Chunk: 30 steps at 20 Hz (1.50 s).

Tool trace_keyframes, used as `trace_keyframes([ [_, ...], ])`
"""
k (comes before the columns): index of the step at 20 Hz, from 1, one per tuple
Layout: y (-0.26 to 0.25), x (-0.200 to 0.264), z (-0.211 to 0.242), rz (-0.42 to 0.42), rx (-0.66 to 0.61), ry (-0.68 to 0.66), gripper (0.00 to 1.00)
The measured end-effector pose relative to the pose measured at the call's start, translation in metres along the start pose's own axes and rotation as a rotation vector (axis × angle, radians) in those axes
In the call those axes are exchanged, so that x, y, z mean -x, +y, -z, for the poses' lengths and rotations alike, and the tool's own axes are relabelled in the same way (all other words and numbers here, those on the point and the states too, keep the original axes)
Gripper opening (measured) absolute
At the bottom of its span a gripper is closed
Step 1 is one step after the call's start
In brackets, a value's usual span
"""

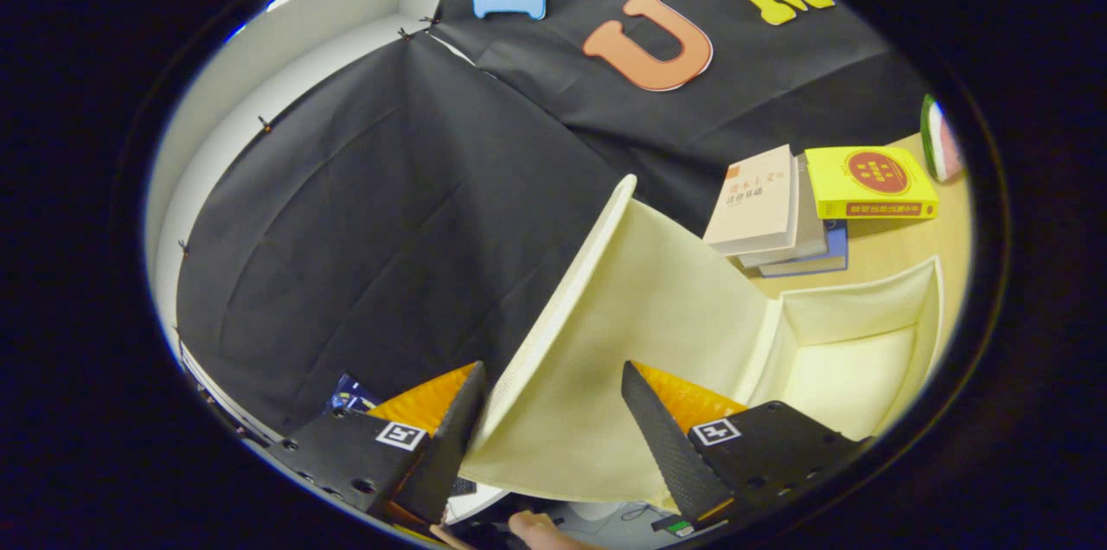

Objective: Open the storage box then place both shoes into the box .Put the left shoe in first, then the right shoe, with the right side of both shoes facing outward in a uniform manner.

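Opening step in hand: gripper spread apart, the raised lid of the cream storage box standing between the fingers, contact on either side not clear. Box cavity open to the right on the wooden surface, stacked books just beyond. No shoes seen. Next, probably: let go of lid, fetch left shoe

We see our gripper tilted, its two fingers spread apart with a clear gap between them. Below the fingers, a bit of a hand shows.
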<state>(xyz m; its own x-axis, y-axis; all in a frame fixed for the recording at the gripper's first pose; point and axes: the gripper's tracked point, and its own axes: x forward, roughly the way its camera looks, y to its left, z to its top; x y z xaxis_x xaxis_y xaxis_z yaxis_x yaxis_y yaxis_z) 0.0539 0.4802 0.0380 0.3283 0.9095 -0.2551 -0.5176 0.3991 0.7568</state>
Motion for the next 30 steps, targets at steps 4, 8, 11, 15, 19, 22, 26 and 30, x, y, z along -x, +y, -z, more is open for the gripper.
trace_keyframes([
  [4, 0.014, 0.014, -0.008, -0.079, 0.037, -0.042, 0.95],
  [8, 0.034, 0.026, -0.012, -0.151, 0.029, -0.056, 0.95],
  [11, 0.036, 0.035, -0.009, -0.150, 0.045, -0.054, 0.95],
  [15, 0.007, 0.053, -0.003, -0.080, 0.097, -0.055, 0.95],
  [19, -0.057, 0.075, -0.005, 0.097, 0.170, -0.069, 0.95],
  [22, -0.113, 0.105, -0.013, 0.298, 0.250, -0.109, 0.95],
  [26, -0.188, 0.171, -0.016, 0.576, 0.406, -0.146, 0.95],
  [30, -0.246, 0.231, -0.014, 0.737, 0.441, -0.161, 0.95],
])
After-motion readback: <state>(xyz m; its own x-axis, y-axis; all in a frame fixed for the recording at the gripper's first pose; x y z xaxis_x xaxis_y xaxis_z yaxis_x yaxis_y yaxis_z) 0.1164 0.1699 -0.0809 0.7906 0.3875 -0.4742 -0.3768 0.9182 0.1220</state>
